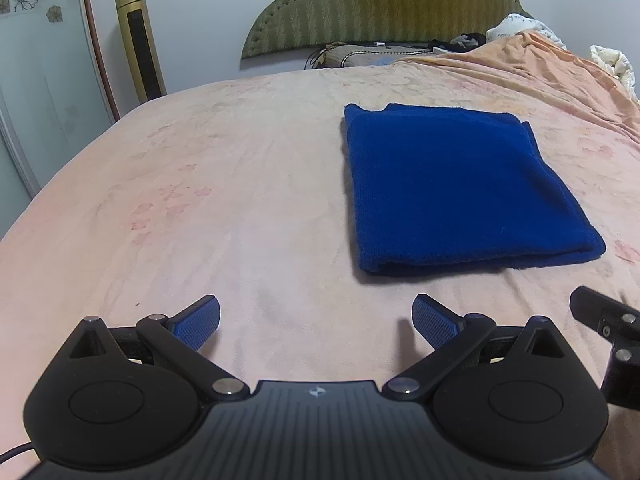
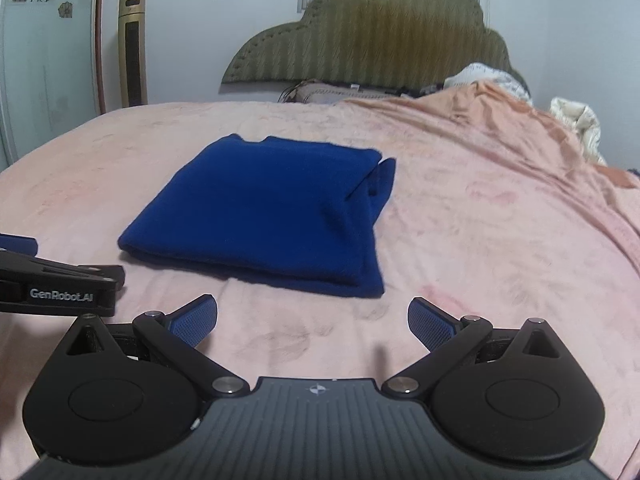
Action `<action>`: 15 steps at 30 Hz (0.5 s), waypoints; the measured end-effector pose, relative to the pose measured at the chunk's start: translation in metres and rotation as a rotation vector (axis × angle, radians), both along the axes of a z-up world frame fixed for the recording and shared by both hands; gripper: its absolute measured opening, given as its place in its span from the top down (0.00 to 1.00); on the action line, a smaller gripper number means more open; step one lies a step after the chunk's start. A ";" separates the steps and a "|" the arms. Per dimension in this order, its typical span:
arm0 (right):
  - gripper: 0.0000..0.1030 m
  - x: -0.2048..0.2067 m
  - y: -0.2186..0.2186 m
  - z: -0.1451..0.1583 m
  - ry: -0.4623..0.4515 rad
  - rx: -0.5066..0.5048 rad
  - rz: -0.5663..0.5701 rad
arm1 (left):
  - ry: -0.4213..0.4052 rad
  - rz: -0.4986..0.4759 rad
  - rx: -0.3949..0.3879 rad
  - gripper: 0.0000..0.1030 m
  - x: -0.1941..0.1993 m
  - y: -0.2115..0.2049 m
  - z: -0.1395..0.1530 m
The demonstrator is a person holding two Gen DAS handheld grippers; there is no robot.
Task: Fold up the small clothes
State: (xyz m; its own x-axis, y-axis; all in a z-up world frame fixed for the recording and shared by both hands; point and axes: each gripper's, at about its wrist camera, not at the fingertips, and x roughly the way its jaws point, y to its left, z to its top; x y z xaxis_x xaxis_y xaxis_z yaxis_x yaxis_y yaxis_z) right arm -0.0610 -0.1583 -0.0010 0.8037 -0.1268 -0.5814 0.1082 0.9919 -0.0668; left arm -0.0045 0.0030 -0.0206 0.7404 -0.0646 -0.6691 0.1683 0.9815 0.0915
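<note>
Centrally on the pink bedspread [image 1: 248, 184] a blue garment [image 1: 452, 184] is seen, folded into a thick rectangle with its doubled edge turned toward the cameras. In the left wrist view it is placed right of centre, in the middle band of the frame; in the right wrist view it is placed left of centre, and a loose flap is shown sticking out at its upper right corner. The left hand-held gripper [image 1: 316, 320] is held released at the bottom of its own frame, both blue-padded fingers [image 1: 200, 322] spread wide apart over bare bedspread, nothing grasped, short of the garment's near edge. The right hand-held gripper [image 2: 313, 320] is likewise held released, its pads [image 2: 432, 324] parted and clear of the cloth. Each gripper is glimpsed in the other's view: a black part at the lower right edge of the left view, and a black arm at the left edge of the right view. An olive padded headboard [image 2: 372, 36] is seen at the top of the frame, a gold tower fan [image 1: 140, 40] in the upper left, and an orange blanket [image 2: 500, 120] heaped at the upper right.
</note>
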 end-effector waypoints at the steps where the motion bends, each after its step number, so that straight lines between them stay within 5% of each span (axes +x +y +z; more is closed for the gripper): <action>1: 0.00 -0.001 -0.001 0.001 -0.010 0.004 0.001 | 0.000 0.000 -0.001 0.00 0.000 0.000 0.000; 15: 0.00 -0.005 -0.002 0.004 -0.041 0.034 0.038 | 0.005 -0.006 0.006 0.00 -0.001 -0.001 -0.002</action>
